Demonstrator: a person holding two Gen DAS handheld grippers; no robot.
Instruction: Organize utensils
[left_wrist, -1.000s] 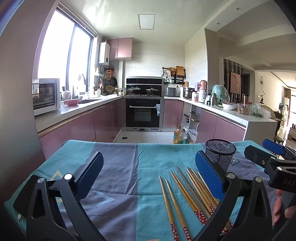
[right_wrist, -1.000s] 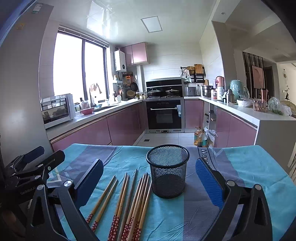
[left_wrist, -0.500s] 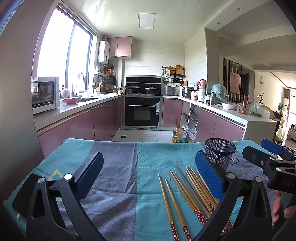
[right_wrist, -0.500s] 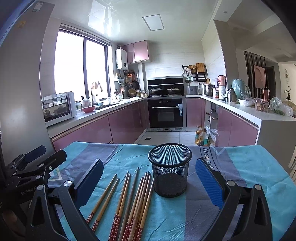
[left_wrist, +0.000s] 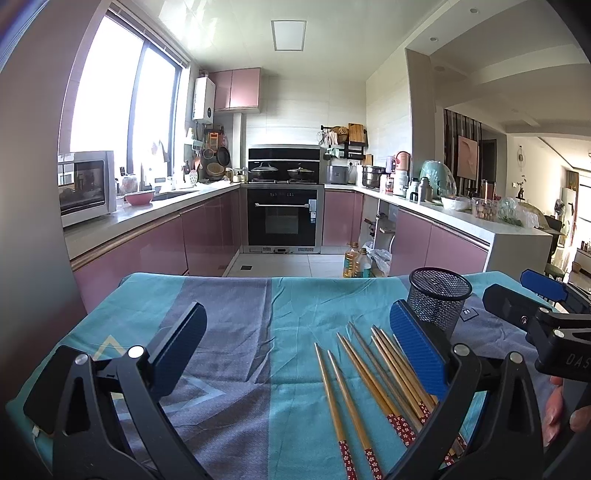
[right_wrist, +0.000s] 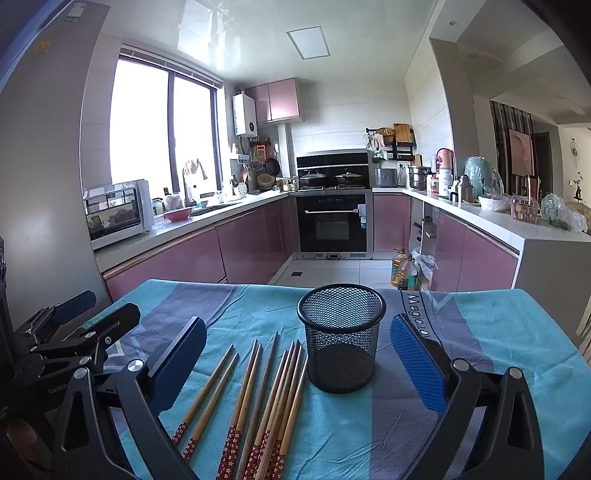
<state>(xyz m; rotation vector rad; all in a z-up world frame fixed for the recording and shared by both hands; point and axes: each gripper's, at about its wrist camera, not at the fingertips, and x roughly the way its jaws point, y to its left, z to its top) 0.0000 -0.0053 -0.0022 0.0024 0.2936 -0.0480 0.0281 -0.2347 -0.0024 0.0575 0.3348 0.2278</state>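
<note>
Several wooden chopsticks (right_wrist: 258, 398) with red patterned ends lie side by side on the cloth, also in the left wrist view (left_wrist: 373, 387). An empty black mesh cup (right_wrist: 341, 338) stands upright just right of them; it also shows in the left wrist view (left_wrist: 437, 295). My right gripper (right_wrist: 297, 365) is open and empty, above the near ends of the chopsticks and facing the cup. My left gripper (left_wrist: 297, 354) is open and empty, left of the chopsticks. Each gripper appears at the edge of the other's view.
The table is covered by a teal and grey cloth (left_wrist: 229, 325). Its far edge (right_wrist: 332, 286) drops to the kitchen floor. Pink cabinets, an oven (left_wrist: 282, 218) and oil bottles (right_wrist: 404, 271) stand beyond.
Both views have shifted only slightly; the cup and chopsticks sit a little lower in the right wrist view. Both grippers stay open and empty.
</note>
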